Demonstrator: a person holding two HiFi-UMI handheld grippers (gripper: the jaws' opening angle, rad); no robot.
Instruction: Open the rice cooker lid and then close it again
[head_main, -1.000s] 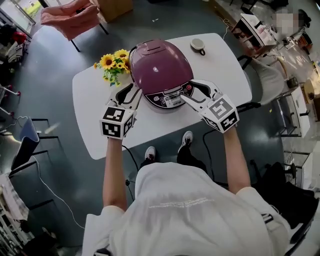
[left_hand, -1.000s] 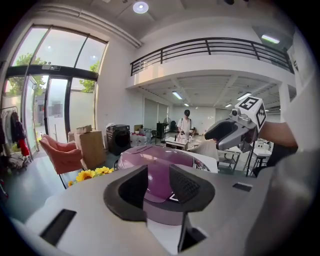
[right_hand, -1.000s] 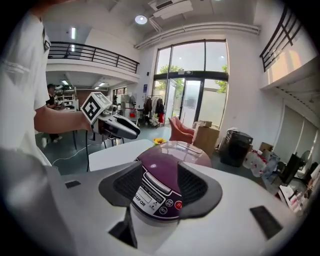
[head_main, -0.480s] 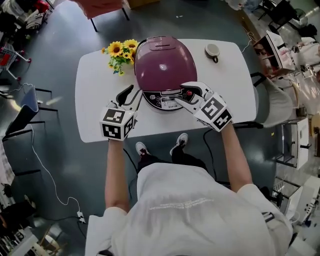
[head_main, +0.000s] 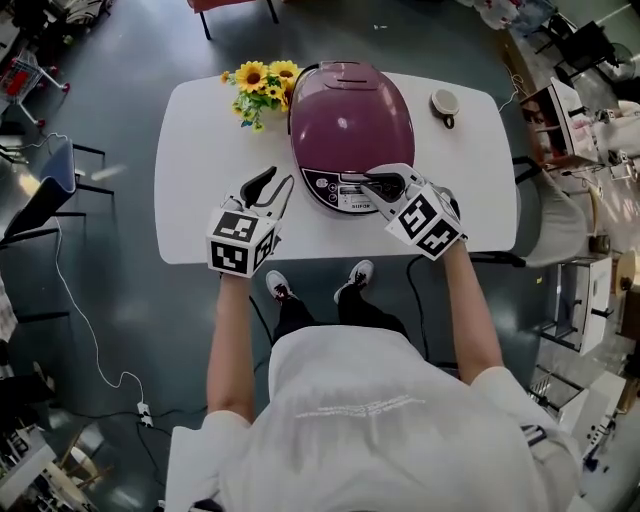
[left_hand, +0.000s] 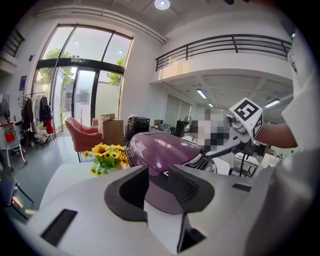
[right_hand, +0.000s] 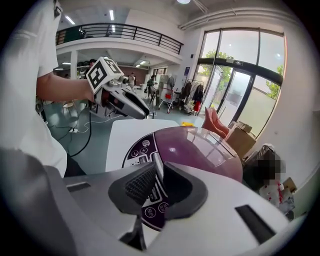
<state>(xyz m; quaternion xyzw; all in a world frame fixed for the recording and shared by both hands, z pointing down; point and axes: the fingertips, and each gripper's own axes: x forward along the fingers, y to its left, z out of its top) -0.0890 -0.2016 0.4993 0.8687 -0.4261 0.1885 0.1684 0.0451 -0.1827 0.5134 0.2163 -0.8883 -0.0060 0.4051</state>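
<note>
At bottom centre the left gripper (left_hand: 158, 181) holds its dark jaws apart with nothing between the pads, and through the gap shows the purple cooker (left_hand: 155, 147), lid down, on a white table (left_hand: 65, 177). Sunflowers (left_hand: 106, 156) stand just left of the cooker, with a pink chair (left_hand: 80, 135) and a box (left_hand: 112, 131) behind them, before tall glass doors (left_hand: 85, 95) in the upper left. From the upper right the right gripper (left_hand: 206, 154) slants down to the cooker's front, where its jaws have just been closing on the front edge.
</note>
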